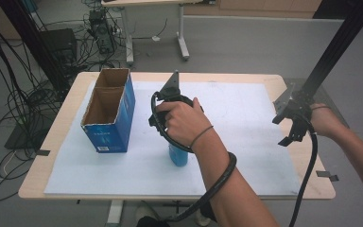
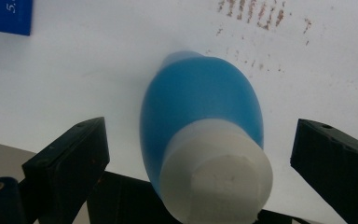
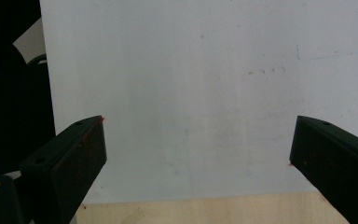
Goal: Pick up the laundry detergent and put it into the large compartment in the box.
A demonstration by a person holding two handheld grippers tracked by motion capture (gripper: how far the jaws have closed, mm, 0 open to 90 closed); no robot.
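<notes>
I hold my left gripper (image 2: 200, 154) straight over the upright blue plastic bottle with the white cap (image 2: 205, 140) mid-desk, fingers spread either side; right gripper (image 1: 297, 124) waits aside, fingers apart.

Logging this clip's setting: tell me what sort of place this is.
Probably a lab or workshop set up for recording. A wooden table with a white mat stands on a grey floor, cables tangle at the left, a black frame post rises at the right, and another desk stands behind.
</notes>
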